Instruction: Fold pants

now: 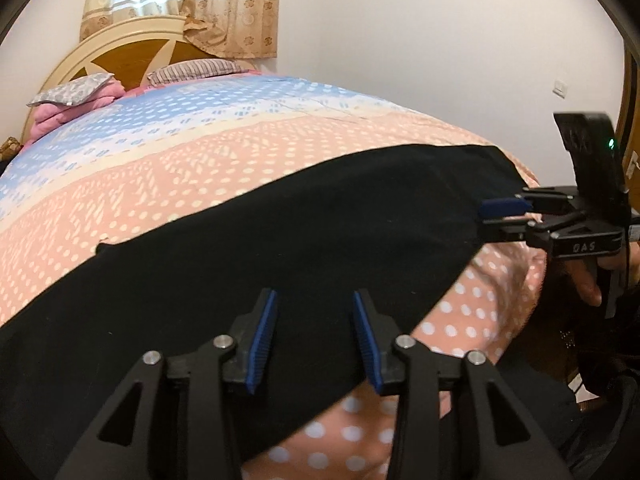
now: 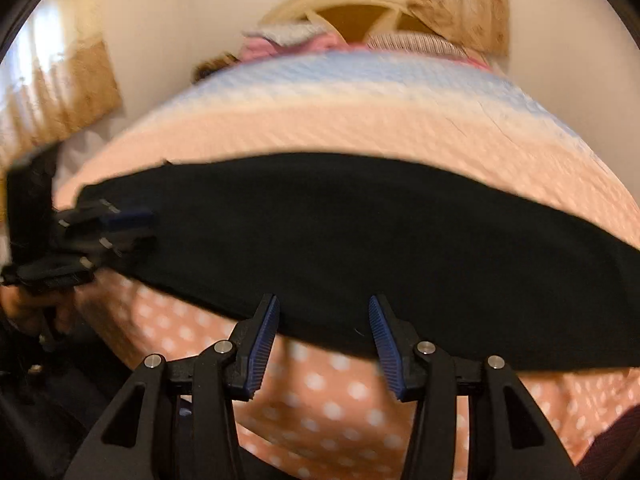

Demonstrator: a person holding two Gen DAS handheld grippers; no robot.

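Black pants [image 1: 280, 232] lie flat in a long band across the bedspread [image 1: 180, 168], near the bed's front edge. In the left wrist view my left gripper [image 1: 315, 294] hovers over the pants' near edge, open, blue pads apart with nothing pinched. My right gripper [image 1: 484, 220] sits at the pants' right end, and a hand [image 1: 588, 280] holds it. In the blurred right wrist view my right gripper [image 2: 323, 300] stands open over the near hem of the pants [image 2: 360, 240]. My left gripper [image 2: 151, 227] shows at their left end.
The pink bedspread has white dots and a blue band further back. Pillows [image 1: 192, 70] and a pink bundle [image 1: 60, 114] lie at the wooden headboard [image 1: 120, 46]. A curtain [image 1: 180, 4] hangs behind. The bed's front edge drops off below the pants.
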